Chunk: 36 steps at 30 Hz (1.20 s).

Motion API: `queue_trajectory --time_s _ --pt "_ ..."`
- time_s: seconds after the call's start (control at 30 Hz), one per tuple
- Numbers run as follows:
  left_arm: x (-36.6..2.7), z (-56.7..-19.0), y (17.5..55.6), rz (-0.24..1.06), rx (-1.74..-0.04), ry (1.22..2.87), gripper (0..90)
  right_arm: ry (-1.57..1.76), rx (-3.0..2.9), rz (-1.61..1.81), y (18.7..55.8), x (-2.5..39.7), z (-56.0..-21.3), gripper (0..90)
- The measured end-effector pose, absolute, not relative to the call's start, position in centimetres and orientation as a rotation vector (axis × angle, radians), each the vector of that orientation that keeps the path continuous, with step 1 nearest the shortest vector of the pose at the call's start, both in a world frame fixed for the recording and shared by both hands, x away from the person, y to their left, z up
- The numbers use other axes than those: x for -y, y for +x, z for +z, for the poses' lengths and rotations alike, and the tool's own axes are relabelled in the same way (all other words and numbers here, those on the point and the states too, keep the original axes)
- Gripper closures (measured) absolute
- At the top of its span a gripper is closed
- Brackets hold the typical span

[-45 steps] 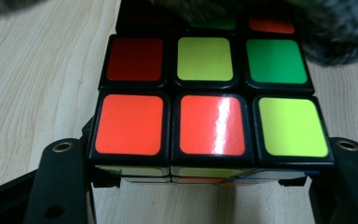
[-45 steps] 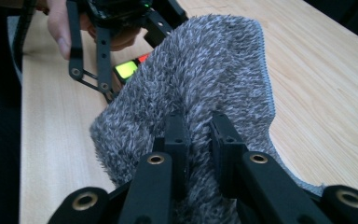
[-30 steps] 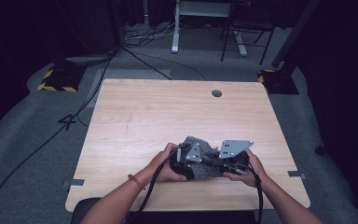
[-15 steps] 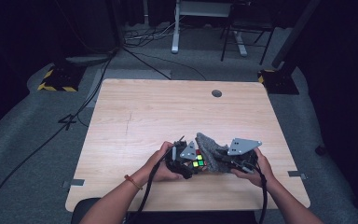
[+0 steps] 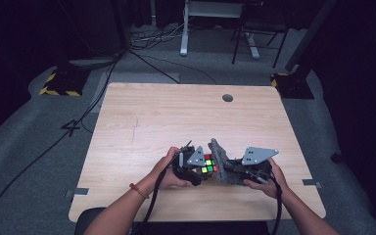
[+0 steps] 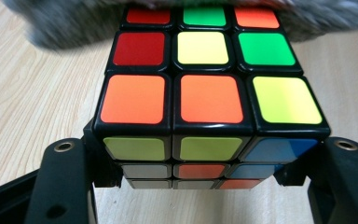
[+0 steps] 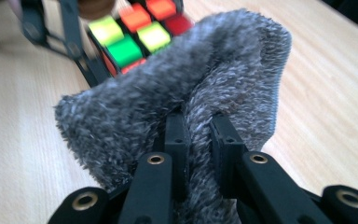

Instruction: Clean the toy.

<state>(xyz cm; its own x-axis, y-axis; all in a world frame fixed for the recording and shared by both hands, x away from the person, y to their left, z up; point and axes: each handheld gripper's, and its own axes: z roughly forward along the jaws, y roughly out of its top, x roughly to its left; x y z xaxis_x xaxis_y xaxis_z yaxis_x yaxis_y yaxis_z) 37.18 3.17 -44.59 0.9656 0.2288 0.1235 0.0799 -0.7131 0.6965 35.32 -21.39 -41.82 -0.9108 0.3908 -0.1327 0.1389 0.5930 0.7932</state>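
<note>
A scrambled Rubik's cube (image 6: 205, 93) sits between the jaws of my left gripper (image 6: 205, 182), which is shut on its two sides. In the high view the cube (image 5: 207, 164) is near the table's front edge, my left gripper (image 5: 196, 166) to its left. My right gripper (image 7: 198, 135) is shut on a fluffy grey cloth (image 7: 177, 102), pinching a fold of it. The cloth (image 5: 221, 164) stands bunched against the cube's right side, and its edge (image 6: 74, 23) lies across the cube's far face. The cube (image 7: 135, 32) shows behind the cloth in the right gripper view.
The light wooden table (image 5: 176, 122) has a round cable hole (image 5: 227, 98) at the back. Black cables (image 5: 152, 210) trail from both grippers over the front edge. Desk legs (image 5: 183, 29) and floor cables stand beyond the table.
My two grippers have parted a little: the right one drew the cloth to the right off the cube, uncovering its coloured faces. Both hands have shifted slightly toward the front edge.
</note>
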Motion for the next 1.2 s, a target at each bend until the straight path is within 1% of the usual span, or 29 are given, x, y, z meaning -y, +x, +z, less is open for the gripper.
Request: queue_trajectory --time_s 0.1,0.23,0.4,0.6,0.63,0.87,1.03,1.07,1.2 --pt "-2.7 -45.0 37.2 0.273 -0.205 2.396 33.9 0.397 -2.531 1.257 35.0 21.0 -41.2 79.6" --pt "-1.4 -45.4 36.6 0.282 -0.157 2.435 33.9 0.322 -2.562 1.230 34.3 19.2 -41.0 79.5" --pt "-1.5 -45.5 36.6 0.286 -0.169 2.435 33.9 0.300 -2.553 1.206 34.3 17.8 -41.1 79.5" --pt "-1.9 -45.3 36.6 0.276 -0.169 2.424 34.0 0.391 -2.497 1.141 35.3 18.7 -41.0 79.6" --pt "-1.9 -45.3 36.6 0.274 -0.166 2.428 34.0 0.418 -2.511 1.142 35.7 19.4 -41.2 79.7" --pt "-2.6 -44.7 36.9 0.281 -0.193 2.400 33.9 0.383 -2.536 1.109 34.9 20.6 -41.5 79.8" --pt "-1.9 -45.1 36.8 0.256 -0.191 2.402 34.0 0.278 -2.531 1.197 33.6 18.5 -40.4 79.7" --pt "-1.5 -45.1 36.5 0.269 -0.172 2.419 33.9 0.257 -2.530 1.179 33.4 18.0 -40.4 79.6" --pt "-1.8 -45.2 36.5 0.258 -0.191 2.406 34.0 0.274 -2.502 1.152 33.9 17.2 -40.4 79.6"
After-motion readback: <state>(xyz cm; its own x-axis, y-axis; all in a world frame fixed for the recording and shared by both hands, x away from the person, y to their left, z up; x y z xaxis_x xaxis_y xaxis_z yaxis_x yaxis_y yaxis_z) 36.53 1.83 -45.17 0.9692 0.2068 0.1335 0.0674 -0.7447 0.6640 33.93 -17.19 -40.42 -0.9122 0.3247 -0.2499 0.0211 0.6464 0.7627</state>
